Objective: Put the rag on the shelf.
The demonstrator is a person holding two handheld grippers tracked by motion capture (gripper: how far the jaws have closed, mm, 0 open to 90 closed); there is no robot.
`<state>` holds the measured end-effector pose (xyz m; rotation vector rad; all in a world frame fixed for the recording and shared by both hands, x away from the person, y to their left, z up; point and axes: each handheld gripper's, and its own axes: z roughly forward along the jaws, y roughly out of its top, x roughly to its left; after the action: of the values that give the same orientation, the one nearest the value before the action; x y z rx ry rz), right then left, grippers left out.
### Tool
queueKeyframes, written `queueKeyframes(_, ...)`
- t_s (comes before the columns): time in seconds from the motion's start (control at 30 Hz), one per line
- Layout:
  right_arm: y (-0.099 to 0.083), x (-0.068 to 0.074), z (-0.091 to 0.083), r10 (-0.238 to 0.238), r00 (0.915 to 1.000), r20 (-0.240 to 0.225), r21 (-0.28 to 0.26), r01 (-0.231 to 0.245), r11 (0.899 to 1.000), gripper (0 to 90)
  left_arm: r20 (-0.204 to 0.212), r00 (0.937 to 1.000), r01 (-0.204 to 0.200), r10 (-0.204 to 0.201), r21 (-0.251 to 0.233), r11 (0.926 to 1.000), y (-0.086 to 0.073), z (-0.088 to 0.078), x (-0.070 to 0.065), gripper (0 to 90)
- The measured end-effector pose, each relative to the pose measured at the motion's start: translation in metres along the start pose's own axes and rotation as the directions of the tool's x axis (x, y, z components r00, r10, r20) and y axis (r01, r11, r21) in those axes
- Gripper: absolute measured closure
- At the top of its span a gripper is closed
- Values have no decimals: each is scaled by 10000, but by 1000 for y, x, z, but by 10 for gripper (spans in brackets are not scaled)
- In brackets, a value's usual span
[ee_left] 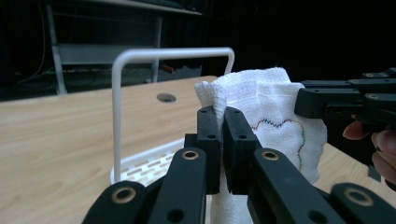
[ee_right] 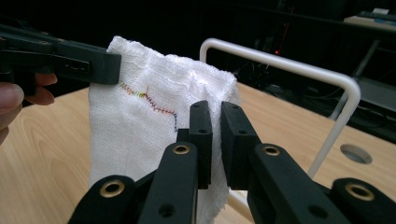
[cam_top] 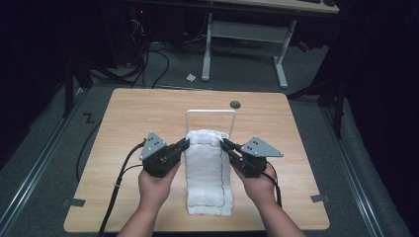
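While both grippers pinch the cloth, these are the things to weigh:

Left gripper (ee_left: 223,122): jaws nearly closed, pads pressed on the near top corner of the white towel (cam_top: 205,168).
Right gripper (ee_right: 215,119): likewise clamped, on the opposite top corner.
Towel position: top edge is raised and stretched between the two sets of jaws; the rest hangs and trails onto the table (cam_top: 128,118) toward the person.
Handling: probably light, soft and limp; it sags and bunches at each pinch, so corners look the best hold.
Stitching (ee_left: 280,125): coloured thread just below the pinched edge.
Rack (cam_top: 210,112): white wire frame just beyond the fingertips, apart from the towel.
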<state>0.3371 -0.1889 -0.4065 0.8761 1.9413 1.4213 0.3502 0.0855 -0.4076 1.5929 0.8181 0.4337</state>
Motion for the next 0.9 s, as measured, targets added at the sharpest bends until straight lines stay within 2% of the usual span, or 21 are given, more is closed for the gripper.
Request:
queueKeyframes(0.1,10,0,-1,-112,9999,37,-199,113,9997,839,-17,9998,-193,193,-199,9996,11,-3,-1,865)
queueKeyframes(0.4,33,-2,-4,-279,9996,73,-656,283,9974,839,-42,9990,-443,441,-692,9966,35,-7,-2,866)
queueKeyframes(0.9,51,-15,-5,-196,9994,280,-982,222,9949,839,-18,9975,-709,710,-878,9936,56,-2,-3,866)
